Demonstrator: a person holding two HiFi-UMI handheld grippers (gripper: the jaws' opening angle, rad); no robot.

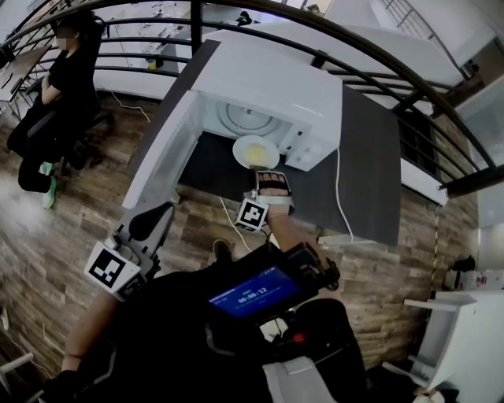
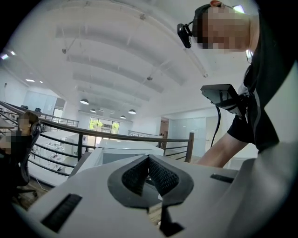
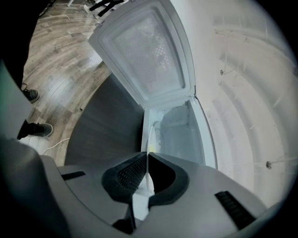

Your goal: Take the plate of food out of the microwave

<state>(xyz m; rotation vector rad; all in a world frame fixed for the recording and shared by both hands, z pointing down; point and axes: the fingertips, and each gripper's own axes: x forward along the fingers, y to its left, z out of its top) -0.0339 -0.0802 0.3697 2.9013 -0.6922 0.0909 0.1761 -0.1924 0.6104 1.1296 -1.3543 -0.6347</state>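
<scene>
The right gripper (image 3: 146, 157) reaches forward, jaws clamped on the plate (image 1: 239, 148); the left gripper (image 2: 148, 160) (jaws together, empty) points level.

On the table (image 1: 370, 157), the microwave (image 1: 272, 90), door (image 1: 161, 157) at left; plate (image 1: 256, 151) at its mouth; railing (image 1: 194, 24) behind.

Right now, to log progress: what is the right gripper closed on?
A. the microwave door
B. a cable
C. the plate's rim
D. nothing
C: the right gripper pinches the rim of the plate of yellow food at the open front of the microwave.
</scene>
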